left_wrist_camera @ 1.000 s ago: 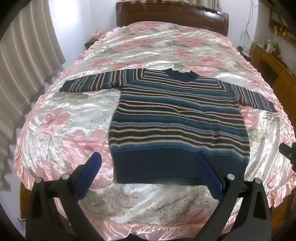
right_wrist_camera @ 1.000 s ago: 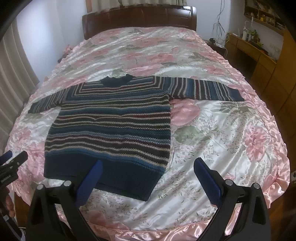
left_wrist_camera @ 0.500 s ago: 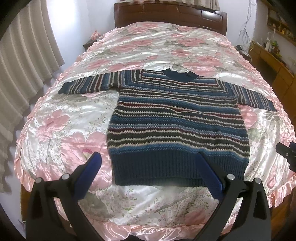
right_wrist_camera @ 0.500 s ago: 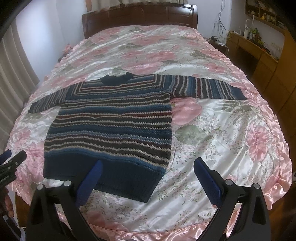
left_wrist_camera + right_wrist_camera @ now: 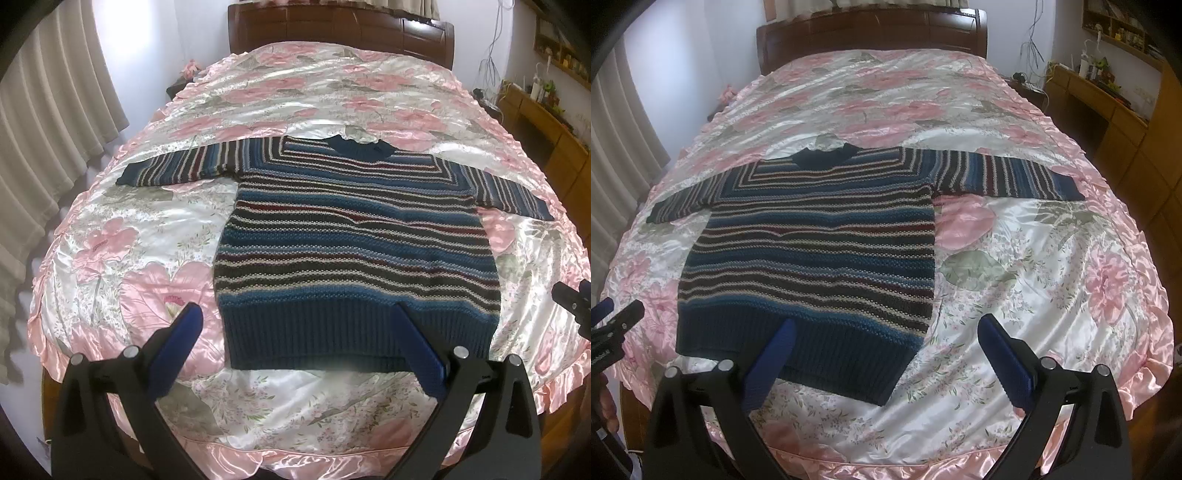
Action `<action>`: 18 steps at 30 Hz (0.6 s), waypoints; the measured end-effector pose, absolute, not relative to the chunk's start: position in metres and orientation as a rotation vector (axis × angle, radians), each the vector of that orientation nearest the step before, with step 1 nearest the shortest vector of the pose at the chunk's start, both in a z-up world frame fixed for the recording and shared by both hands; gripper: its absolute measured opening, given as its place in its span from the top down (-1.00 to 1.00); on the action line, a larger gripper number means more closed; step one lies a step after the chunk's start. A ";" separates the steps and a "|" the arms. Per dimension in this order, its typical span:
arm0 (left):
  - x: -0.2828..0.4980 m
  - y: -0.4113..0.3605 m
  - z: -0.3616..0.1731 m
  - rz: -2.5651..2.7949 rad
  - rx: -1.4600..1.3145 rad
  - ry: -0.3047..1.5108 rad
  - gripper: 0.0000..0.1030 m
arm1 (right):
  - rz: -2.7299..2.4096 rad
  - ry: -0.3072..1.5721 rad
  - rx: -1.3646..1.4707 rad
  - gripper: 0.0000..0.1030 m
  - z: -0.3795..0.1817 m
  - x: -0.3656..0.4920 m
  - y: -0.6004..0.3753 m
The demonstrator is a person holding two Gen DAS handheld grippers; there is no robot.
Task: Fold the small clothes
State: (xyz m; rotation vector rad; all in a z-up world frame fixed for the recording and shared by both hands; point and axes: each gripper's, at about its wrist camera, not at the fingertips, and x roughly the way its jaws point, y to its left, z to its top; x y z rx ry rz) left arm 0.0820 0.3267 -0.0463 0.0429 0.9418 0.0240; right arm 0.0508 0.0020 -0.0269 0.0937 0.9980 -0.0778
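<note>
1. The left gripper (image 5: pixel 295 332) and right gripper (image 5: pixel 882 343) both hang above the near edge of the bed (image 5: pixel 332 454), jaws spread wide, holding nothing
2. The striped sweater (image 5: pixel 354 240) lies flat on the satin bedspread (image 5: pixel 129 221), sleeves out
3. Thick, soft knit, likely to slide on satin; pinch the ribbed hem (image 5: pixel 351 332) corners or, farther off, the cuffs, whose edges look blurred

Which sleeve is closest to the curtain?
The sweater's left sleeve reaches toward the curtain; the other sleeve points toward the wooden desk.
</note>
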 end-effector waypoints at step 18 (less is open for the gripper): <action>0.097 0.331 -0.062 0.042 0.042 0.974 -0.95 | -0.074 1.025 0.081 -0.93 -0.040 0.066 -0.006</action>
